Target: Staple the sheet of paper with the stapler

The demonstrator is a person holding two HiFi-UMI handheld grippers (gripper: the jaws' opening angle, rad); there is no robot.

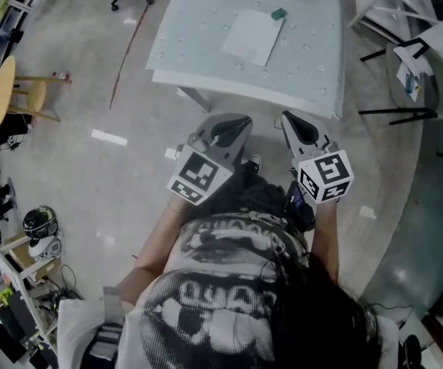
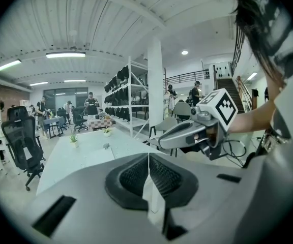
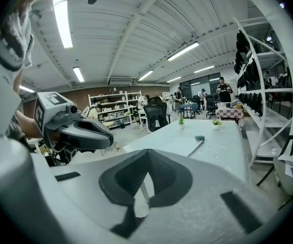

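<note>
Plainly, both grippers hang short of the desk (image 1: 314, 68), well apart from the work. The left gripper (image 1: 233, 127) and right gripper (image 1: 296, 123) each have their fingers pressed together on nothing. The sheet of paper (image 1: 252, 37) lies flat at twelve o'clock, with the stapler (image 1: 278, 12) at its one-o'clock corner. No staple can be made out, so the sheet may be awaiting stapling or already stapled. Any work there would call for a reach toward twelve o'clock.
</note>
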